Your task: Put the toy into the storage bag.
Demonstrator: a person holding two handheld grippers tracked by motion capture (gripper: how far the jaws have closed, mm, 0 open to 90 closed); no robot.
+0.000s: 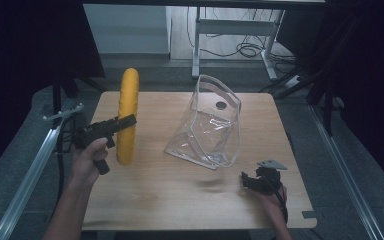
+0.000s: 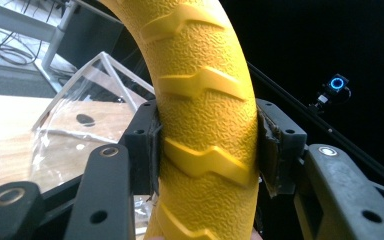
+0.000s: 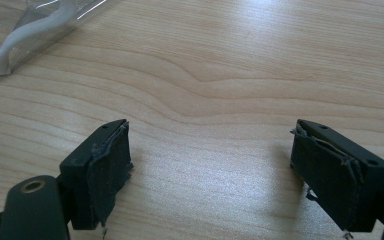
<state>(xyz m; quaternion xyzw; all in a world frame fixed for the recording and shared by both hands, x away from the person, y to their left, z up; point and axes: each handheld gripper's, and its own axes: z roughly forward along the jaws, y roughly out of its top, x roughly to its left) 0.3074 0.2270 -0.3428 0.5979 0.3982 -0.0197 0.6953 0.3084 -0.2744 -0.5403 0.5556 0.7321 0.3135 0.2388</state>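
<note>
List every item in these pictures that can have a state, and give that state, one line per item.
Yellow ring: held upright, lifted off the table.
Left claw: shut on the yellow ring.
Right claw: open, empty, low over the table.
Clear plastic bag: standing on the table, mouth open at the top.

You get a dim room with a lit wooden table point(image 1: 180, 200); soft shadows sit under the right gripper point(image 3: 210, 170), and its clear bag point(image 1: 207, 125) glares.
</note>
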